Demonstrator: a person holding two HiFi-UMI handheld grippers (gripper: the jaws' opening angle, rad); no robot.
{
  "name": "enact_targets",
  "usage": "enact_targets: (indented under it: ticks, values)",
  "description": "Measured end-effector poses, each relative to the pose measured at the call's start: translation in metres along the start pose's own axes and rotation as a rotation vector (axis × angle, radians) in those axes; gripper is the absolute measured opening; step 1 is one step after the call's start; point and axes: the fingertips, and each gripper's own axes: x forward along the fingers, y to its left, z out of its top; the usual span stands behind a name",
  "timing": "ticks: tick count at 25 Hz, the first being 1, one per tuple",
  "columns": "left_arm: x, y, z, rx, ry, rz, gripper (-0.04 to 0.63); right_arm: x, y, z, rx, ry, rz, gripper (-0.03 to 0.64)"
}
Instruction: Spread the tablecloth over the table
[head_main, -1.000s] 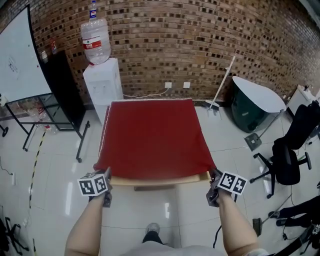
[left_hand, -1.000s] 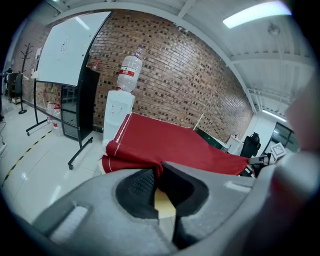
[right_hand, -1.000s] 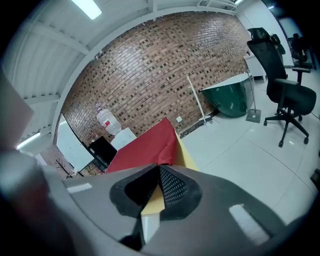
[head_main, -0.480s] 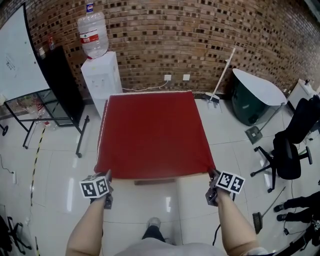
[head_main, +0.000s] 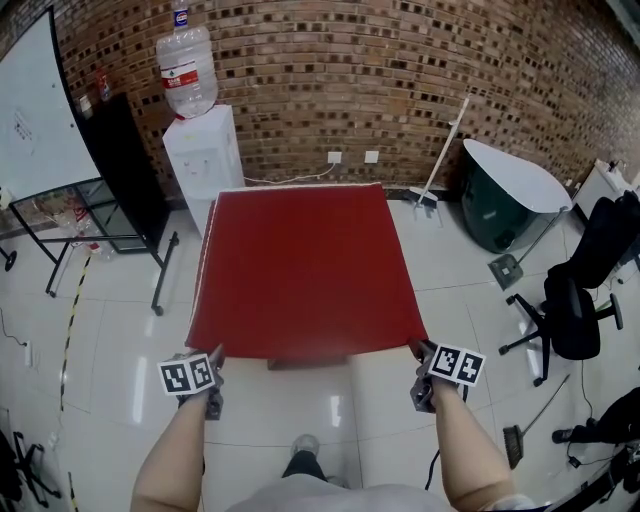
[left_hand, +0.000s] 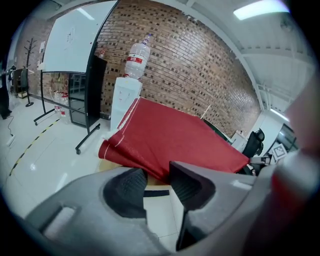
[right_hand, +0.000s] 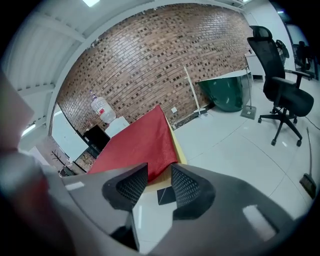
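Note:
The red tablecloth (head_main: 300, 270) lies flat over the table and hides its top in the head view. My left gripper (head_main: 213, 356) is at the cloth's near left corner and my right gripper (head_main: 419, 352) is at the near right corner. In the left gripper view the left gripper (left_hand: 157, 181) has its jaws opening. The tablecloth (left_hand: 175, 137) reaches into the gap, and the pads do not press it. The right gripper (right_hand: 159, 182) is also opening, with the corner of the tablecloth (right_hand: 142, 142) at the mouth of the gap. The table's wooden edge (right_hand: 178, 146) shows beside the cloth.
A water dispenser (head_main: 204, 165) stands behind the table, with a whiteboard (head_main: 30, 120) on a black stand to the left. On the right are a broom (head_main: 441, 165), a green tub (head_main: 508, 205) and a black office chair (head_main: 580, 300). The floor is glossy white tile.
The near hem of the cloth has come down over the table's wooden front edge, which showed a second ago. Both grippers have sunk a little at the near corners.

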Motion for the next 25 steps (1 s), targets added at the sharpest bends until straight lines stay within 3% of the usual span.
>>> enact_targets:
  ticks: [7, 10, 15, 18, 21, 25]
  values:
    - [-0.021, -0.004, -0.019, -0.032, -0.026, 0.021, 0.144, -0.026, -0.003, -0.015, -0.001, 0.011, 0.032, 0.155]
    - [-0.036, -0.018, -0.031, -0.052, -0.049, -0.010, 0.143, -0.044, 0.004, -0.023, -0.035, 0.007, 0.046, 0.140]
    - [-0.075, -0.077, -0.050, -0.038, -0.102, -0.161, 0.140, -0.086, 0.043, -0.046, -0.193, 0.026, 0.135, 0.059]
    - [-0.107, -0.123, -0.060, -0.021, -0.135, -0.274, 0.064, -0.116, 0.071, -0.066, -0.270, 0.084, 0.209, 0.004]
    - [-0.142, -0.163, -0.072, 0.002, -0.155, -0.360, 0.004, -0.150, 0.101, -0.090, -0.291, 0.145, 0.290, 0.000]
    - [-0.186, -0.219, -0.083, 0.056, -0.171, -0.461, 0.003, -0.199, 0.130, -0.104, -0.317, 0.146, 0.391, 0.000]
